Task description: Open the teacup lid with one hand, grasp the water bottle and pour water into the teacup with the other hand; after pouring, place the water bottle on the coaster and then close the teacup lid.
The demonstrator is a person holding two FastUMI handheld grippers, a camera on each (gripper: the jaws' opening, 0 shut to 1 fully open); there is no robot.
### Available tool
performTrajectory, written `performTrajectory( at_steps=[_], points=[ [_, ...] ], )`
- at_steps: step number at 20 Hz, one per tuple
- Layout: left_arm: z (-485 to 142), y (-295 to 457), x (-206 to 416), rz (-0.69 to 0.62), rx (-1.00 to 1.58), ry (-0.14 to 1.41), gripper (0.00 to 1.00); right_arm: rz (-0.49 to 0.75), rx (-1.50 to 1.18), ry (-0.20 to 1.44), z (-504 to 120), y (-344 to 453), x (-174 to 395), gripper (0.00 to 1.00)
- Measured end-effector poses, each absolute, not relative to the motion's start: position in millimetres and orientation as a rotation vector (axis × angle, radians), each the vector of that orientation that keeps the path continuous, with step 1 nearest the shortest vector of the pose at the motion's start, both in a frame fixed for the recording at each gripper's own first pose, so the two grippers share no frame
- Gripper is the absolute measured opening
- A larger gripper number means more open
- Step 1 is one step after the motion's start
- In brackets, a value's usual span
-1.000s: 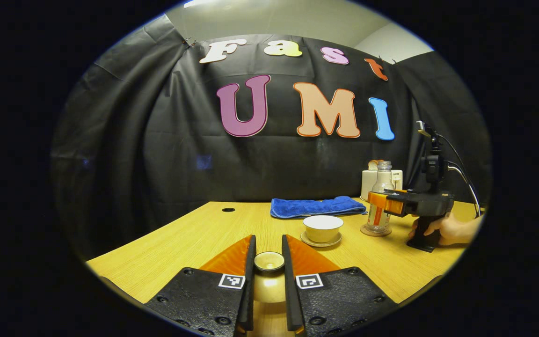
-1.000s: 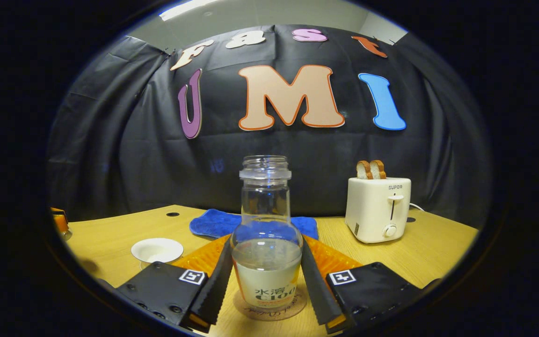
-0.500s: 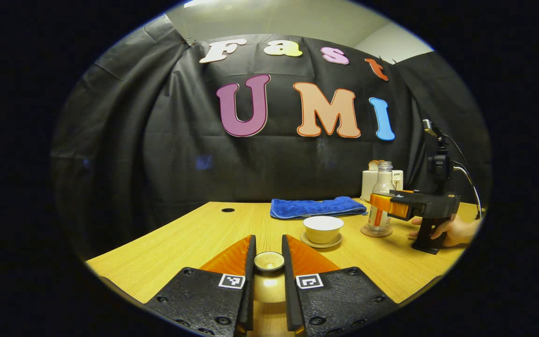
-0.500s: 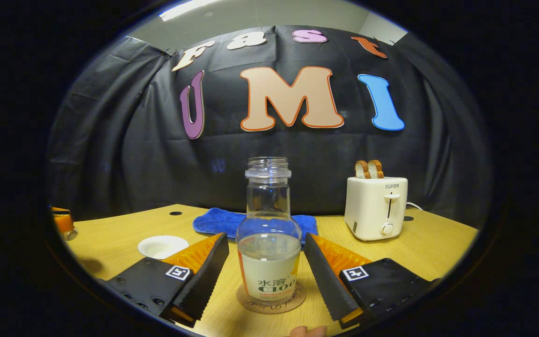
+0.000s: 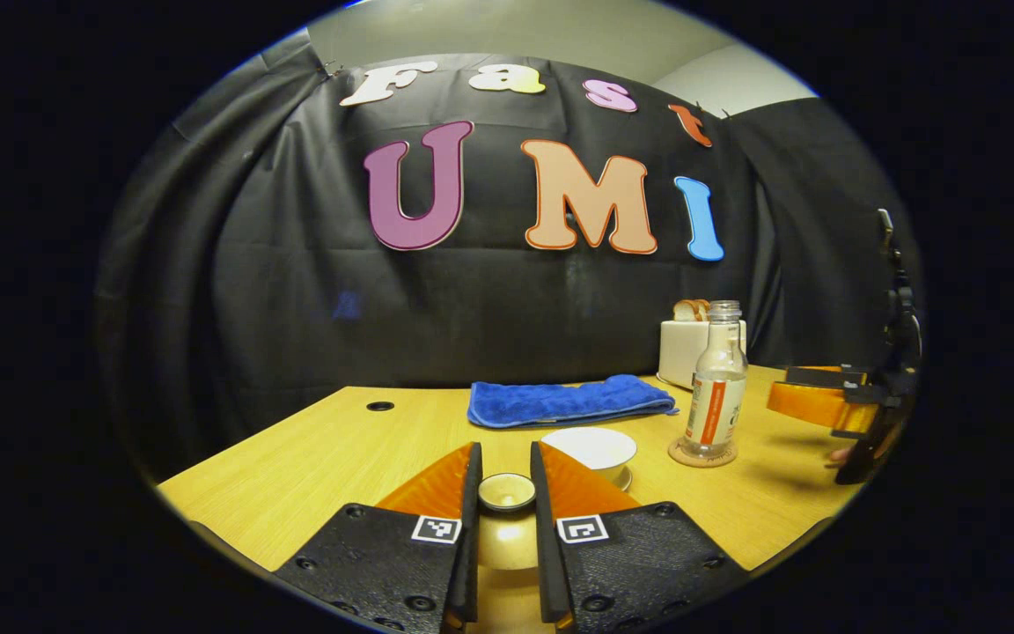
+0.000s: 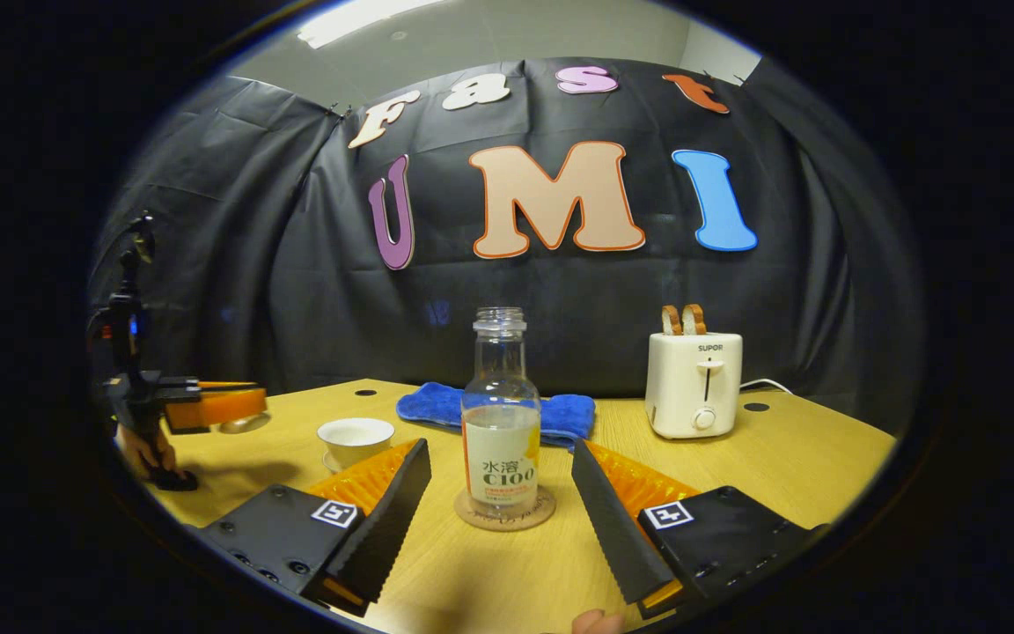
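Wood-grain counter (image 6: pixel 789 440) in a pale yellow tone runs across the booth, backed by draped black cloth with a strip of grey ceiling above. From the right gripper view, the left gripper (image 6: pixel 247 405) sits at the far left, held above the counter by a hand (image 6: pixel 144 449), its fingers pressed on the teacup lid (image 6: pixel 243 424). Next comes the open teacup (image 6: pixel 356 438) on its saucer, then a folded blue towel (image 6: pixel 445 407) behind. In the middle the water bottle (image 6: pixel 500 423) stands upright on the coaster (image 6: pixel 505 511) (about half full, uncapped). The right gripper (image 6: pixel 500 502) has its fingers spread wide, clear of the bottle on both sides. A cream toaster (image 6: pixel 694 385) with two slices of bread (image 6: pixel 681 319) stands farther right. In the left gripper view, the lid's knob (image 5: pixel 507 490) sits clamped between the close-set fingers.
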State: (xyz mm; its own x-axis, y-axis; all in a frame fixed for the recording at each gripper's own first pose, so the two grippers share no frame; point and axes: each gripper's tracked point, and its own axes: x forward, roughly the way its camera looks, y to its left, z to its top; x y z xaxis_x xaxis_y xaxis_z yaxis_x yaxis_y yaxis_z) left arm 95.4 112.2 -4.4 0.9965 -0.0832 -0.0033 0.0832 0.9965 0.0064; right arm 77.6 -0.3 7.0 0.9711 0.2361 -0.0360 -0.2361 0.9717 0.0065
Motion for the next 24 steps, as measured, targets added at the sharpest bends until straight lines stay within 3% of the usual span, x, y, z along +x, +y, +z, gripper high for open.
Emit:
performTrajectory(
  at_steps=[1, 8, 9, 13, 24],
  points=[
    [-4, 107, 104, -0.093, 0.006, 0.002, 0.24, 0.237, 0.003, 0.036, 8, -7, 72, 0.96],
    [-3, 78, 153, -0.125, 0.007, 0.005, 0.25, 0.201, -0.001, 0.032, 12, -40, 36, 0.96],
    [-3, 74, 158, -0.13, 0.007, 0.006, 0.25, 0.202, 0.0, 0.031, 11, -41, 34, 1.0],
    [-7, 57, 177, -0.149, 0.025, 0.03, 0.25, 0.199, -0.001, 0.032, 12, -42, 32, 0.96],
    [-23, 46, 191, -0.141, 0.115, 0.143, 0.25, 0.199, -0.001, 0.032, 12, -42, 33, 0.96]
  ],
)
